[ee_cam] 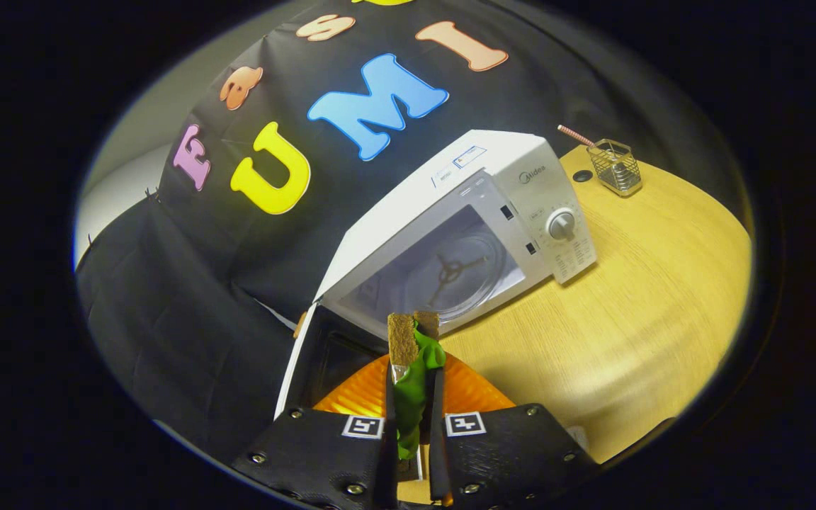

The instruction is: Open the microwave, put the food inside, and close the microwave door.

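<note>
Two fingers of the gripper (414, 354) pinch a green food item (414, 397), raised above an orange plate (351, 393) just short of the open microwave (465, 227). Door (295, 368) swung wide, glass turntable (461, 273) bare. Risk: soft food may slip from the narrow pinch, or clip the cavity's lower lip on entry. Gripper tilted, angled toward the opening

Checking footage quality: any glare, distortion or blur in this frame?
Gripper view: fisheye bends the wooden table and microwave; soft glare on the table; gripper shut on green food above an orange plate, sharp; edges dim.
</note>
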